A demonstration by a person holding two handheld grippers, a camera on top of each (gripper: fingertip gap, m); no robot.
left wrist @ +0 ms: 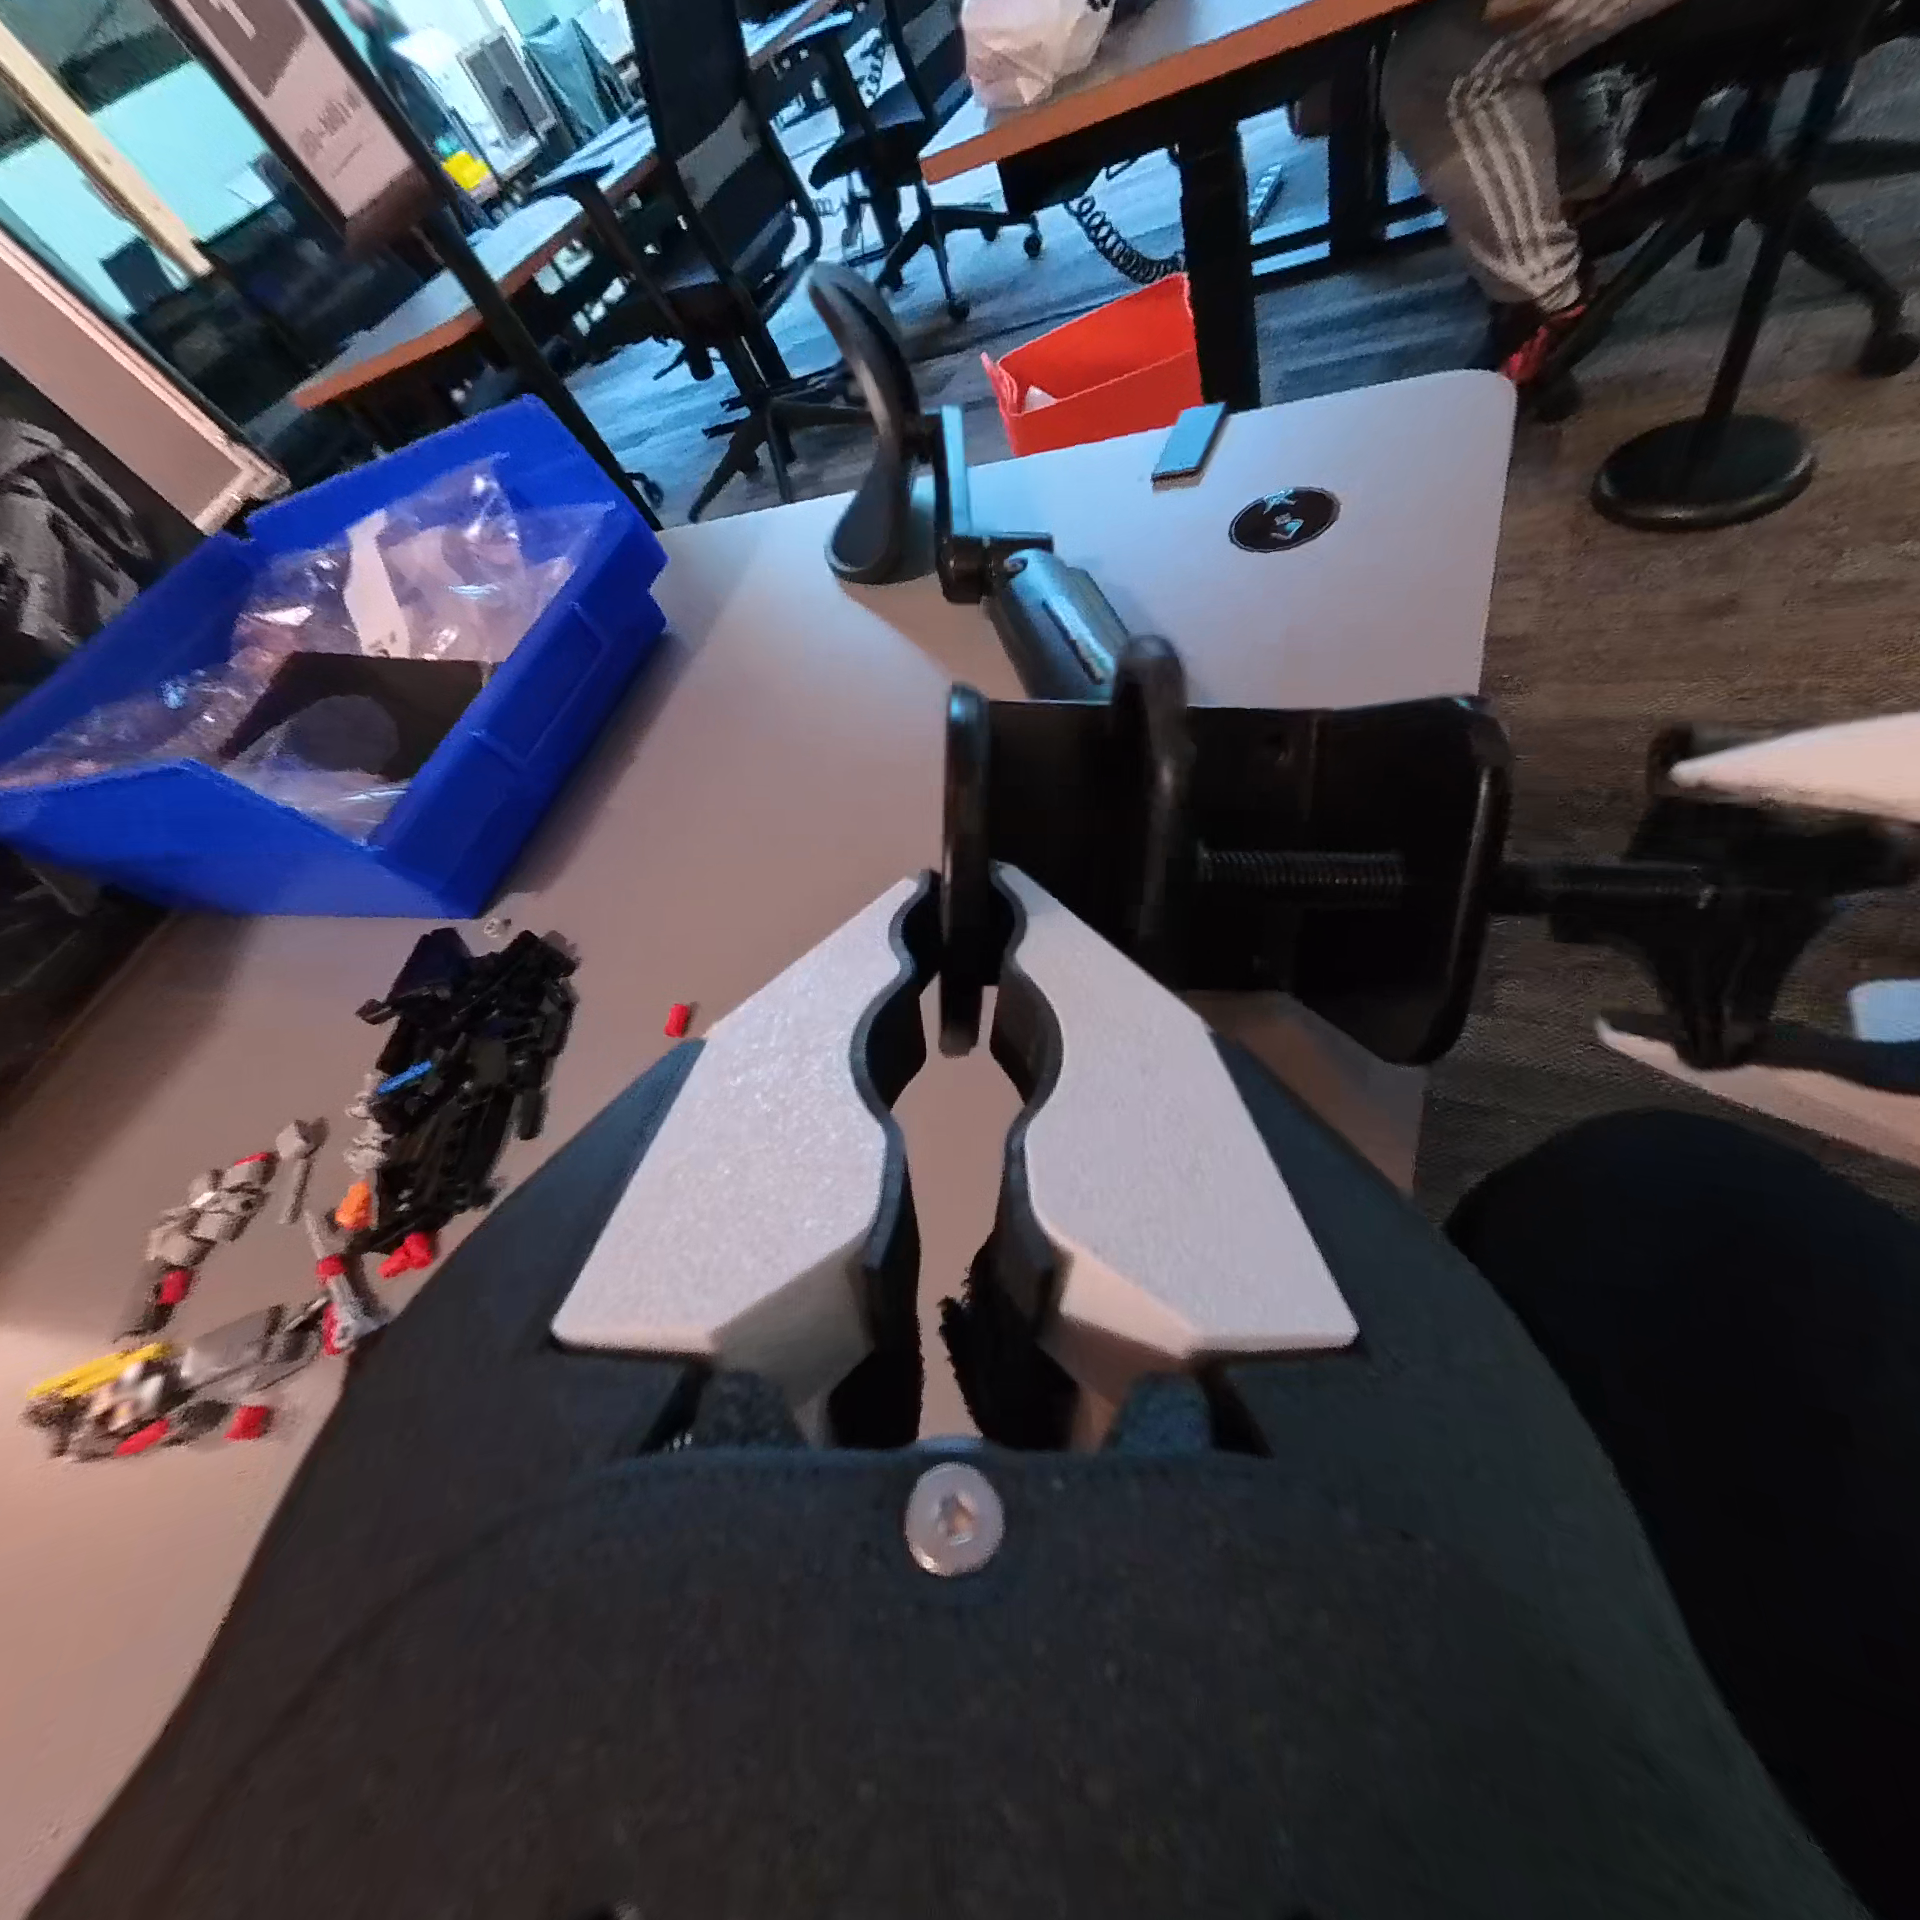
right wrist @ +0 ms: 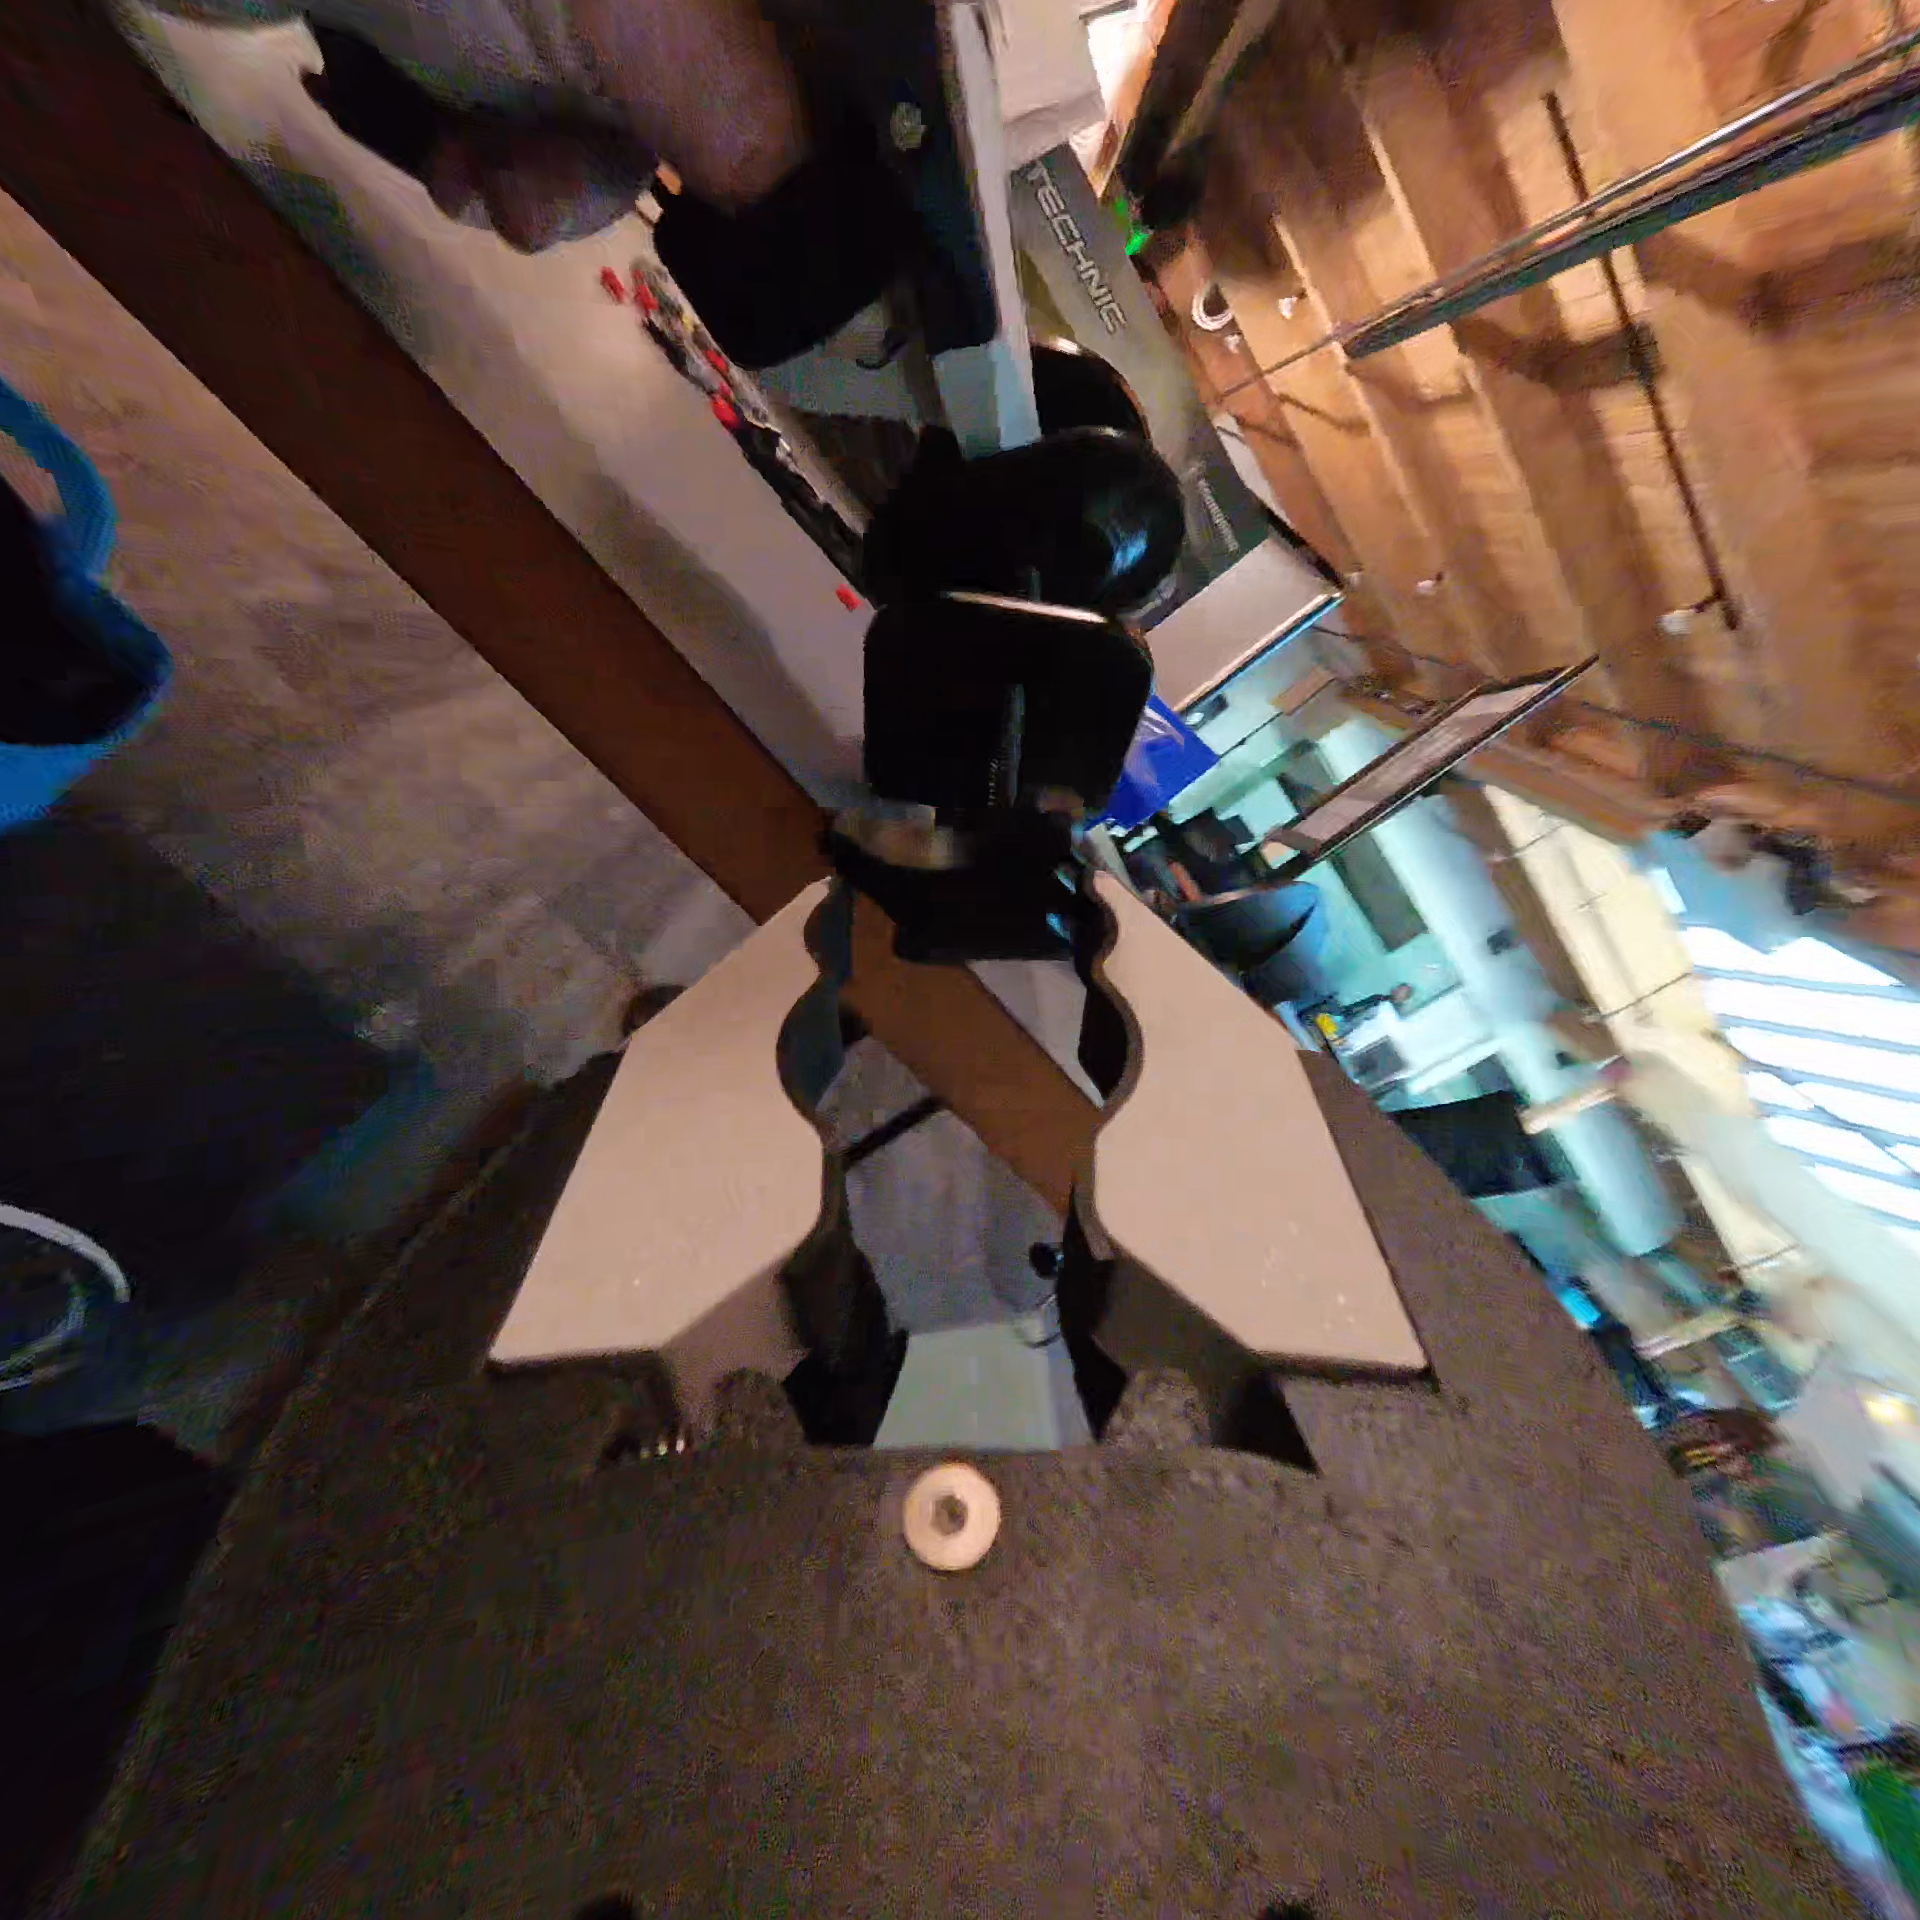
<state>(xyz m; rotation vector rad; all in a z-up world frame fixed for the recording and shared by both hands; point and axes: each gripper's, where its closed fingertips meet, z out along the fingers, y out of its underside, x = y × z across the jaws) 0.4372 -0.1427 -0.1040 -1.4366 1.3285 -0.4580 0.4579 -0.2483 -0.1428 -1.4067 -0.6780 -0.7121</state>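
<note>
Gripping a black desk clamp (left wrist: 1226, 831) at the table's (left wrist: 810, 727) near edge, the left gripper (left wrist: 961, 914) has its grey fingers (left wrist: 790, 1122) pinched on the clamp's upright black plate, which sits right between the tips, apparently to steady it. The clamp straddles the tabletop edge, its threaded screw (left wrist: 1299, 862) running toward three o'clock, where the right gripper (left wrist: 1766, 894) meets the screw's knob. In the right wrist view, tilted and looking up from under the table, the right gripper (right wrist: 961, 914) has its fingers around the black knob (right wrist: 956, 894) at the screw's lower end; they look closed on it, though blur makes contact hard to confirm. At nine o'clock of the left gripper lie scattered small building-toy parts (left wrist: 436, 1101), black, grey and red. At ten o'clock stands a blue bin (left wrist: 582, 665) holding clear plastic bags. Beyond, at twelve o'clock, an orange box (left wrist: 1101, 384) and office chairs.
</note>
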